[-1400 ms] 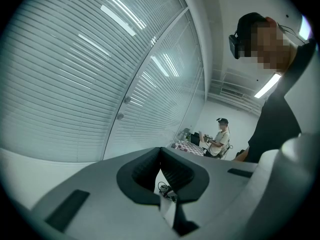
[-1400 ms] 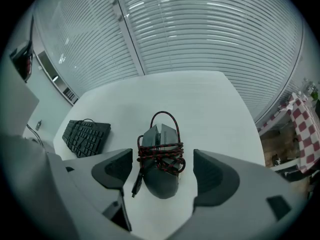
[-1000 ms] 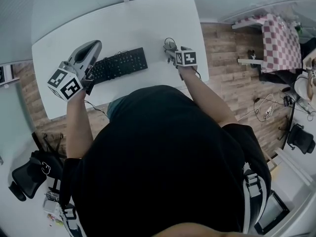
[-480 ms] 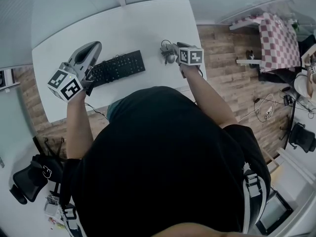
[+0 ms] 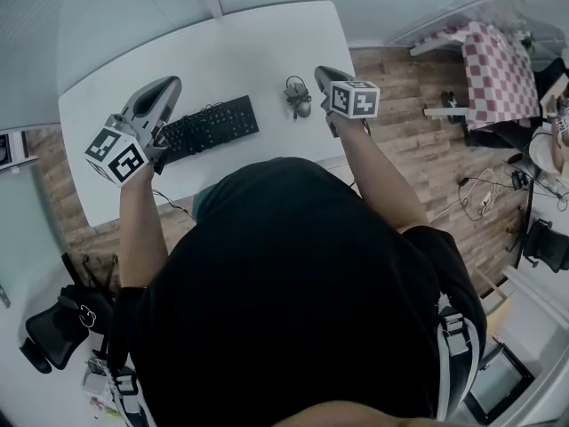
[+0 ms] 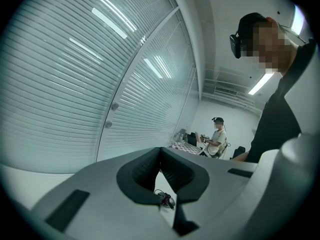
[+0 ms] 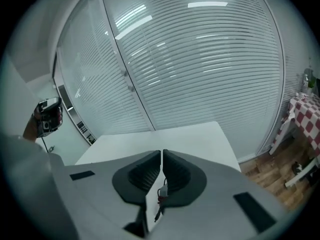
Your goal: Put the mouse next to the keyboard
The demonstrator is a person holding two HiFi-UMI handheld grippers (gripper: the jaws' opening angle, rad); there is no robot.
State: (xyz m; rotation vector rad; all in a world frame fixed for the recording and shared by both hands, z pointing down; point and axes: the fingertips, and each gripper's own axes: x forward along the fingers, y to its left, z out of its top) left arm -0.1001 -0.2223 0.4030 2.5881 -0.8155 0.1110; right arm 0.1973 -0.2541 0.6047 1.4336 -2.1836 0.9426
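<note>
The mouse (image 5: 300,105) lies on the white table (image 5: 240,43), just right of centre in the head view. It is near the right end of the black keyboard (image 5: 210,124) but apart from it, and its cable (image 5: 293,84) is bunched just above it in the frame. We see the right gripper (image 5: 320,71) hovering just to the right of the mouse, clear of it. In its own view its jaws, which have just been closing, stand together with nothing between them, and a sliver of the mouse shows through the slit below the pads. The left gripper (image 5: 169,83) hangs at the keyboard's left end, toward the left of the frame. In its own view the jaw tips meet on nothing, and the mouse shows small on the table through the gap beneath them. The person's black top (image 5: 293,292) fills the lower half of the head view, with wooden floor (image 5: 409,140) at right and a checked tablecloth (image 5: 502,74) at upper right.
</note>
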